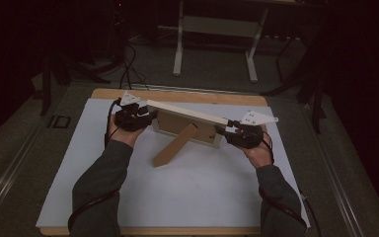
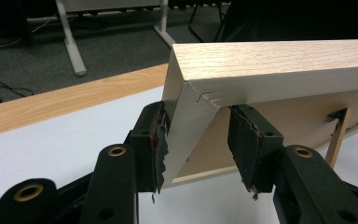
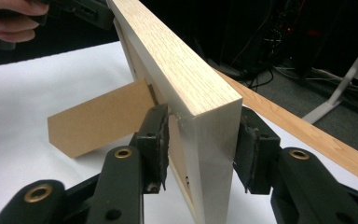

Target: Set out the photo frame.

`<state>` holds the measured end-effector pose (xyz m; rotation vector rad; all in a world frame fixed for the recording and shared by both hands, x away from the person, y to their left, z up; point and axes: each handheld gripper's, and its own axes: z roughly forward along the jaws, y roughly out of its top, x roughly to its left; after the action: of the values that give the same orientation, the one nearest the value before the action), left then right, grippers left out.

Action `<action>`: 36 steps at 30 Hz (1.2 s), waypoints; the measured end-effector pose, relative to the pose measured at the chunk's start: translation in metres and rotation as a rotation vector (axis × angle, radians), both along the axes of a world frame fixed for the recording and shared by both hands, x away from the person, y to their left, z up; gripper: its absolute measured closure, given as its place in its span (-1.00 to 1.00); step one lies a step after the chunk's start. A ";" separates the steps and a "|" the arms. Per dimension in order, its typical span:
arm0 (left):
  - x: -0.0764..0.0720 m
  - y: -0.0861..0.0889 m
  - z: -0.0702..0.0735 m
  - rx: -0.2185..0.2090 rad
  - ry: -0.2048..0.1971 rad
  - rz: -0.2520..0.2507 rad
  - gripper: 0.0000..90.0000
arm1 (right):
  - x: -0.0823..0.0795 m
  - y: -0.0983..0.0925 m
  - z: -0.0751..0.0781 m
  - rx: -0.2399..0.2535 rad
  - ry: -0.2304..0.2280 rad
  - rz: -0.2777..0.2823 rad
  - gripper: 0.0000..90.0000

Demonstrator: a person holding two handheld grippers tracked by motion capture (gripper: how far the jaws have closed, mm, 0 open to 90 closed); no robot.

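Jaws first: my left gripper (image 2: pixel 200 149) has its jaws about half open around one end of the wooden picture frame (image 2: pixel 270 70). One pad touches the frame's side edge, and the other pad sits just behind the frame with a small gap, so I cannot tell if it is squeezing. My right gripper (image 3: pixel 200 144) has its jaws around the other end of the frame. Its pads stand close on both sides of the wood, and I cannot tell if they press on it.

From the high view, the frame (image 1: pixel 187 114) stands on its long edge on the white sheet (image 1: pixel 177 197) that covers the surface, between my left gripper (image 1: pixel 148 117) and my right gripper (image 1: pixel 224 129). We see its back. A brown cardboard stand (image 1: pixel 175 145) sticks out from the back and leans down to the sheet, toward me. My two hands hold the grippers at each end, and the frame sits near the far part of the surface. A wooden rim (image 1: pixel 177 95) of the surface shows past the sheet.
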<state>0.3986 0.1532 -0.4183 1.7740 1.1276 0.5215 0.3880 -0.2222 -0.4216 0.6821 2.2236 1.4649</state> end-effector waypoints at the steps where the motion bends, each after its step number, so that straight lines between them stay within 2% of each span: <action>1: 0.001 0.000 0.000 -0.003 0.000 0.002 0.28 | 0.000 0.000 0.000 0.002 0.001 0.000 0.29; 11: 0.002 0.001 -0.003 -0.028 0.009 0.023 0.27 | -0.007 0.002 0.000 0.008 0.005 0.030 0.35; 18: 0.003 0.001 -0.004 -0.028 0.013 0.030 0.26 | -0.014 0.005 0.000 -0.006 -0.004 0.042 0.39; 31: 0.001 0.006 -0.007 -0.029 0.022 0.033 0.22 | -0.022 0.010 -0.002 0.006 -0.023 0.027 0.47; 36: -0.003 0.004 -0.004 -0.029 0.016 0.018 0.21 | -0.025 0.014 -0.002 0.006 -0.031 0.020 0.53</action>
<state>0.3956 0.1571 -0.4227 1.7476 1.1577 0.4999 0.3634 -0.2085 -0.4232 0.6366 2.2096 1.4826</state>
